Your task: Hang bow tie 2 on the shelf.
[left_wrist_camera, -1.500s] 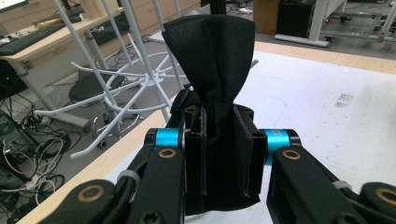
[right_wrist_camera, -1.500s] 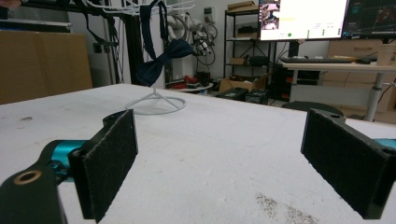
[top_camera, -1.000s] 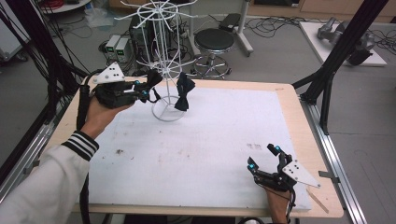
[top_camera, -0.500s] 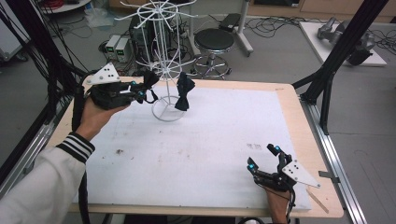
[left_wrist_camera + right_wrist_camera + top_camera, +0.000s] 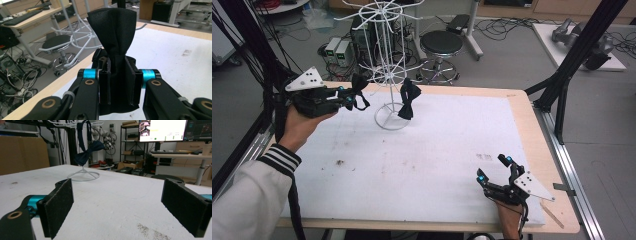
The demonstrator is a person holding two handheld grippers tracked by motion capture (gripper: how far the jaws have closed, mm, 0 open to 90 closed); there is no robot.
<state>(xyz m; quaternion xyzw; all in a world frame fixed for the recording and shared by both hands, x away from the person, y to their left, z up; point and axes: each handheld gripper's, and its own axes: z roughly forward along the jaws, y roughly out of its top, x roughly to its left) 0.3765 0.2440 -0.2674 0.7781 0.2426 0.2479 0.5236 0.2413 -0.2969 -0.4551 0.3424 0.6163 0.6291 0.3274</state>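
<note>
While my left gripper [image 5: 346,97] pinches one bow tie [image 5: 113,32] upright between its pads, the white rack [image 5: 384,80] stands just beyond; my right gripper [image 5: 494,169] gapes empty, well away.

We see a white sleeve [image 5: 242,200] with a black-striped cuff, and 2 black grippers with blue joints and grey plates.

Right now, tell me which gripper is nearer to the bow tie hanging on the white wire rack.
Left. The left gripper, shut on another bow tie, sits just left of the hanging bow tie. The right gripper rests open at the table's near right corner.
</note>
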